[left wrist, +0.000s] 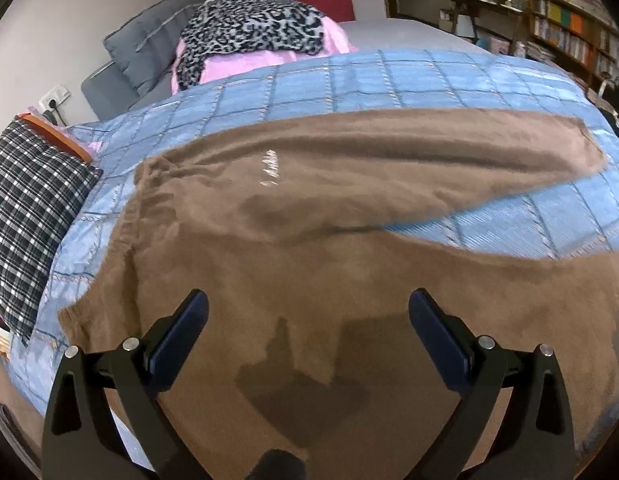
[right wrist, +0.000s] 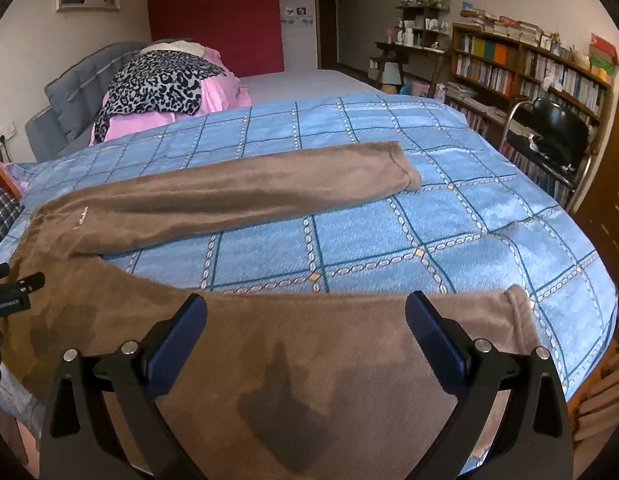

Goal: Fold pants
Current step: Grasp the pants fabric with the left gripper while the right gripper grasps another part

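The left gripper (left wrist: 308,320) hangs over the brown fleece pants (left wrist: 309,240) with its blue-padded fingers (left wrist: 189,320) spread wide and holding nothing. The right gripper (right wrist: 306,320) is spread just as wide and empty, above the nearer pant leg (right wrist: 349,328). The pants lie flat on the blue checked quilt (right wrist: 429,220) that covers the bed, waistband (left wrist: 121,216) toward the bed's left edge, both legs running toward the right edge. The nearer leg lies along the bed's near edge; the farther leg (right wrist: 249,192) angles away from it, with a wedge of quilt showing between them. A small white logo (left wrist: 269,166) sits near the waist.

At the left edge lies a plaid pillow (left wrist: 33,216). Farther back, toward the head of the bed, a leopard-print garment (right wrist: 157,80) rests on pink cloth (right wrist: 141,120) against a grey padded headboard (right wrist: 77,76). Beyond the right edge stand a black chair (right wrist: 549,132) and bookshelves (right wrist: 529,68).
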Motion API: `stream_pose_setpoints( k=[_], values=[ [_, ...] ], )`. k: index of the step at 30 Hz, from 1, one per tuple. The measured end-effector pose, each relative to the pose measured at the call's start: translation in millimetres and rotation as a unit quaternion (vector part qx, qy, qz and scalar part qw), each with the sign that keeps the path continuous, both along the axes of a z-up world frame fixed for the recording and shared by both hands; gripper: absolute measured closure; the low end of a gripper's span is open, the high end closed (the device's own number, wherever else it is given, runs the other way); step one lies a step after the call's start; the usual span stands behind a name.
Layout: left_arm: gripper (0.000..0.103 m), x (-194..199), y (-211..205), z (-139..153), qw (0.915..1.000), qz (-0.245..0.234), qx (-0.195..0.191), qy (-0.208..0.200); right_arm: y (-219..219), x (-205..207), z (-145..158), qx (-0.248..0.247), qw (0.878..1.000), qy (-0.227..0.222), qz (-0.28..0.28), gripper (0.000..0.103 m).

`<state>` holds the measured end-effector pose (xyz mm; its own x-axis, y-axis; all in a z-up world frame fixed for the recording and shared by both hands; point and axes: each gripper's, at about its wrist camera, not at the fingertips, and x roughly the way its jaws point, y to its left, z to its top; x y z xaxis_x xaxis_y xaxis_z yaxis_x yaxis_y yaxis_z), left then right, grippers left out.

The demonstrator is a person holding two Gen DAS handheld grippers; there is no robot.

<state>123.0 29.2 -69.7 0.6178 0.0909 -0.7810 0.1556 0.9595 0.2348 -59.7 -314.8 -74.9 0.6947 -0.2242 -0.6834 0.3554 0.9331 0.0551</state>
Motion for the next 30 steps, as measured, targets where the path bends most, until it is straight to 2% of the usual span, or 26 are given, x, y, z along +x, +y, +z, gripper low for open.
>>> stream_pose_setpoints(
  k=[8,16,27,30],
  values=[
    [0.002,77.1,61.1,7.0,0.9981,0.061,-0.001,0.002,-24.8,25.8,-1.2,0.021,0.999,0.004,-0.025,0.005],
    [0.002,157.7,131.4,1.6,0.9915,0.128,-0.018,0.014,-32.0,59.1,-13.9,0.043,0.998,0.025,-0.034,0.005],
    [0.002,256.1,218.9,-23.5,0.9807,0.186,-0.058,0.013,-22.0,99.4,-28.1,0.033,0.997,0.057,-0.026,0.005],
    [0.002,277.9,238.2,-31.1,0.9759,0.199,-0.086,0.022,-18.4,109.0,-31.2,0.031,0.997,0.062,-0.022,0.005]
  ],
)
